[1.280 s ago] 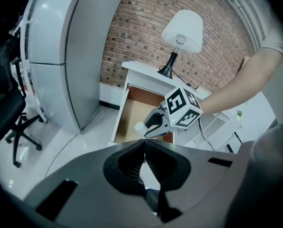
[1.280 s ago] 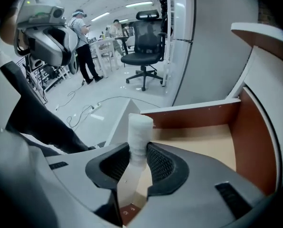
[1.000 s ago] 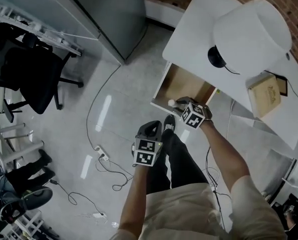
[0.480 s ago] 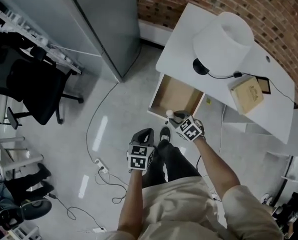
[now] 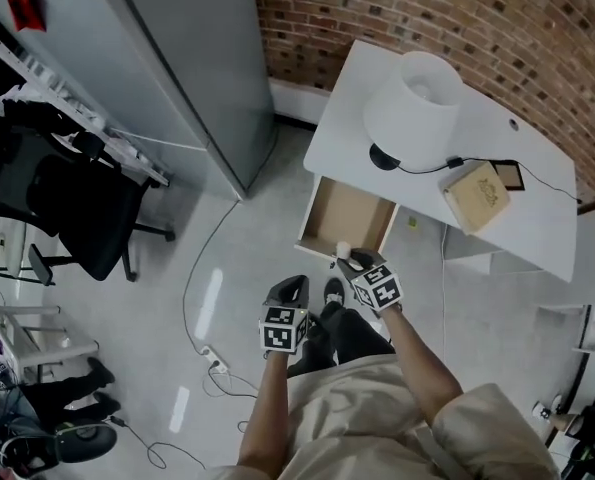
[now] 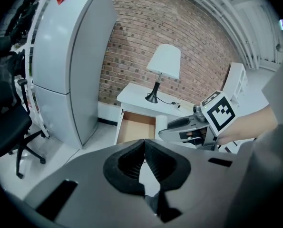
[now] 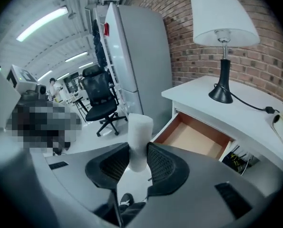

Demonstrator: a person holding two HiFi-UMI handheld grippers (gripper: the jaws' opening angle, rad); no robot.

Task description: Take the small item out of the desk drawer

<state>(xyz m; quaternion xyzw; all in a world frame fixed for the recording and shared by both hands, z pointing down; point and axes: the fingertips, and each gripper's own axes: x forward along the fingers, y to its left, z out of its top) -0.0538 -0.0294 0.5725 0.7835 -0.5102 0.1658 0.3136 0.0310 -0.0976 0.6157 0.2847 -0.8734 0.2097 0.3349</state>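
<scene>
Far left: black office chair [image 5: 87,218] on the pale grey floor [image 5: 247,258]; right of it a tall grey metal cabinet [image 5: 177,58] standing against the red brick wall [image 5: 427,8].

Left gripper [image 6: 144,148] — jaws together at the tips, nothing between them; it hangs over the floor just left of the person's dark shoe [image 5: 333,290], apart from the drawer.

Right gripper [image 7: 139,152] — jaws clamped on the small white cylinder [image 7: 140,127]; pads sit on its lower part, its upper end sticks up past the tips, roughly upright in the right gripper view. In the head view the cylinder is at the drawer's front edge, outside it, with floor beneath; in the right gripper view it shows left of the drawer with floor behind it.

Open desk drawer [image 5: 345,213]: pulled out toward the person from under the white bench [image 5: 339,133]; tan inner bottom in view.

On the bench: table lamp with white shade [image 5: 414,103] and round black base, black cord running off to the right; right of the lamp a tan square box [image 5: 477,196]; a small dark flat item [image 5: 514,175] lies just beside the box's far corner, whether touching I cannot tell.

Both forearms come in from the bottom edge of the head view; the right one is nearer the bench.
</scene>
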